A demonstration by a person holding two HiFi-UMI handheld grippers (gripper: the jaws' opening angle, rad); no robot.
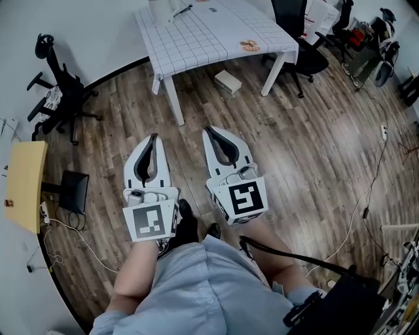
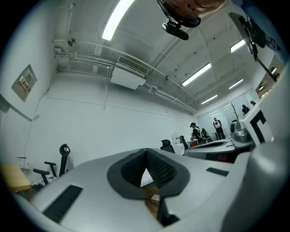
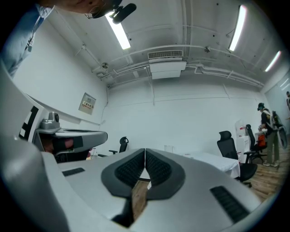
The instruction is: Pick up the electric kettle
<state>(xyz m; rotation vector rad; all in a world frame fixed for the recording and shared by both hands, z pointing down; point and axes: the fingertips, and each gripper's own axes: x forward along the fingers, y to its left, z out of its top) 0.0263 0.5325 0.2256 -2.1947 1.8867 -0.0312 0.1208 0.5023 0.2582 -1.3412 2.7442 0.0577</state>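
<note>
Head view, looking steeply down: a person stands on a wood floor and holds two grippers side by side at waist level. The left gripper and right gripper both point ahead toward a surface draped in a white gridded cloth, well apart from them. The likely kettle is a pale upright shape at the surface's far left corner, cut off by the frame, so this is not certain. A small box lies on the floor under the surface, and office chairs stand off to the sides.

Left gripper view: the jaws are closed tip to tip with nothing between them. Only a sliver of the cloth and floor shows through the gap below the tips. People stand far off to the right.

Right gripper view: the jaws are likewise pressed together and empty, aimed level across the room at the draped surface.

With nothing in reach, the closed jaws and level aim suggest the approach is not finished; they would need to spread before any grasp
</note>
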